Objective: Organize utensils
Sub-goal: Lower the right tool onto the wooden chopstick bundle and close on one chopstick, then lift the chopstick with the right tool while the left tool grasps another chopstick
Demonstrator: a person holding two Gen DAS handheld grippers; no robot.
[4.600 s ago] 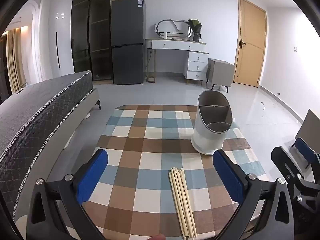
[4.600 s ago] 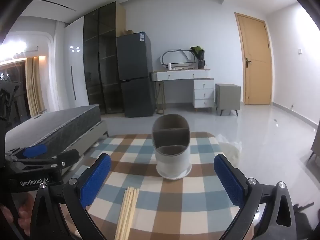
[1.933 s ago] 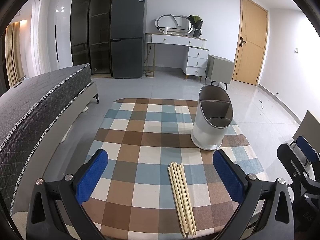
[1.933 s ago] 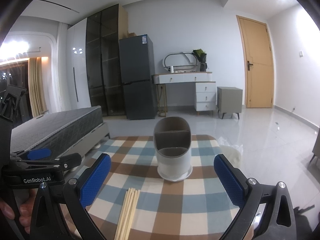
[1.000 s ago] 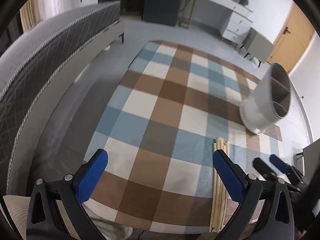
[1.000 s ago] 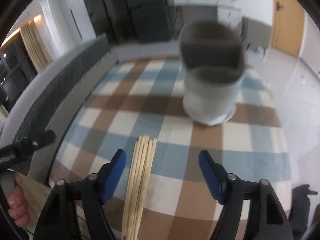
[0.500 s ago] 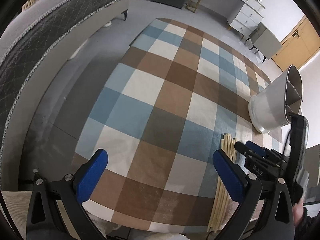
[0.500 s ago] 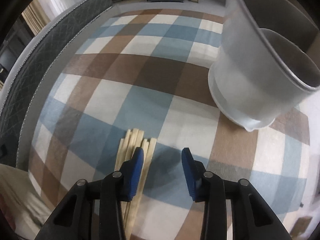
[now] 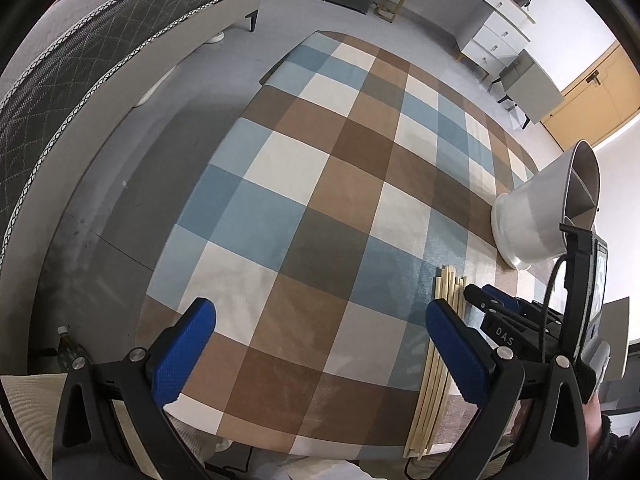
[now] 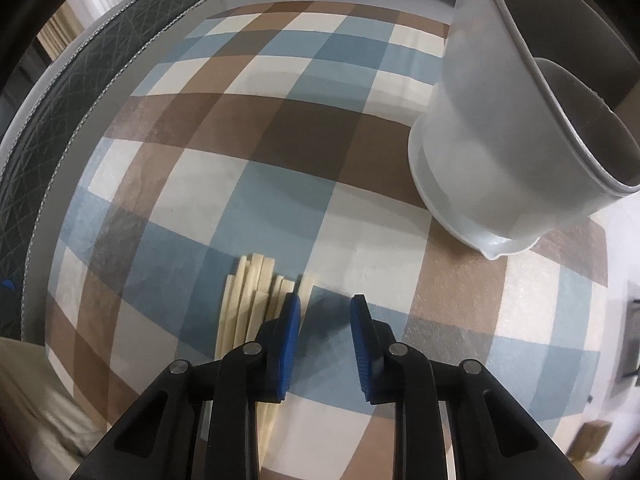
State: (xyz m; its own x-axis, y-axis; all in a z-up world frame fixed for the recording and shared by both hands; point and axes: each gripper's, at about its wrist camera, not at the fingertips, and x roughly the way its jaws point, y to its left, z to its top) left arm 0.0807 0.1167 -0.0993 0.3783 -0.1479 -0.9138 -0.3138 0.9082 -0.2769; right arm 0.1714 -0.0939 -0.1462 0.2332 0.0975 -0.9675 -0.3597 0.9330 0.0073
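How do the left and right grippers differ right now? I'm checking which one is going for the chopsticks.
The left gripper is spread wide over bare checked cloth; the right gripper has narrowed to a small gap.
The left has nothing between its pads; the right sits low at the chopsticks, its left pad over the bundle's right edge, nothing clamped.
Both have blue pads on black fingers.

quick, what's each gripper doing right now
left gripper: wide open, holding nothing.
right gripper: partly open beside the chopsticks; nothing gripped yet.
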